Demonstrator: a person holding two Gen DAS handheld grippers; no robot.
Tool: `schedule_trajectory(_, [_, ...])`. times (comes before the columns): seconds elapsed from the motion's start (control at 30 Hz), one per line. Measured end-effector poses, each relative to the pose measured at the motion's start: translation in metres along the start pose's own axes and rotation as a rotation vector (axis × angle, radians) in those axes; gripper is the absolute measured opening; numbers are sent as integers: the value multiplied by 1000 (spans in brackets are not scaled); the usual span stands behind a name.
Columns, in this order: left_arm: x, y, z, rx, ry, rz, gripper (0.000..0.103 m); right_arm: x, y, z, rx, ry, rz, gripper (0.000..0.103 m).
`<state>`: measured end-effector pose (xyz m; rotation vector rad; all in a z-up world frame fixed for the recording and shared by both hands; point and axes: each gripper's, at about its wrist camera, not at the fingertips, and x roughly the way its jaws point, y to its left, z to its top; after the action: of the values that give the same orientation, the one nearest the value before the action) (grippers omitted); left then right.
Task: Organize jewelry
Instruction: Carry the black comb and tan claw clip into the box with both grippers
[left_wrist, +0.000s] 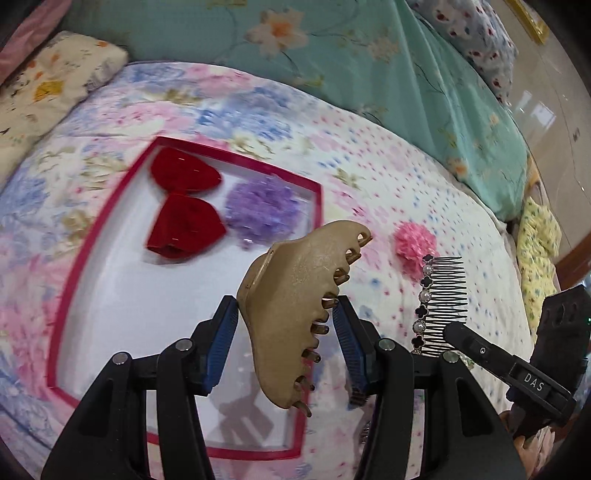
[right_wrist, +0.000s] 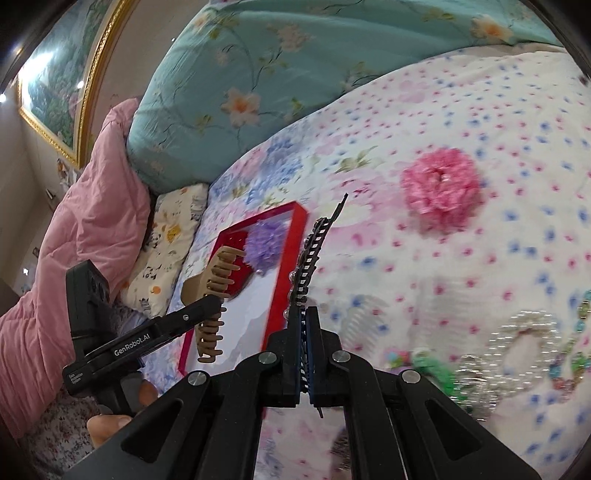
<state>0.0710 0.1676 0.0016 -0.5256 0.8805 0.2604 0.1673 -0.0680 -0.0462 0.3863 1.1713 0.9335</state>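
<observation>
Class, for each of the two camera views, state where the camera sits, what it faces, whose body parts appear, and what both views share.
Left wrist: on the left gripper, looking down at the red-rimmed tray on the bed; its fingers hold a tan claw clip.
Right wrist: on the right gripper, facing the floral bedspread; fingers pinch a pearl comb; a hand shows.
Shared: tray, clip, comb, pink pompom.
</observation>
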Motion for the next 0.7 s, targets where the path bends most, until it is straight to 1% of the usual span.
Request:
schedule_trajectory(0.47, [-14, 49, 4, -82, -37, 51, 52, 41, 43, 9, -37, 31, 38, 1])
schedule_trajectory(0.7, [-9, 73, 10, -136, -49, 80, 52, 73, 53, 14, -37, 64, 13, 1])
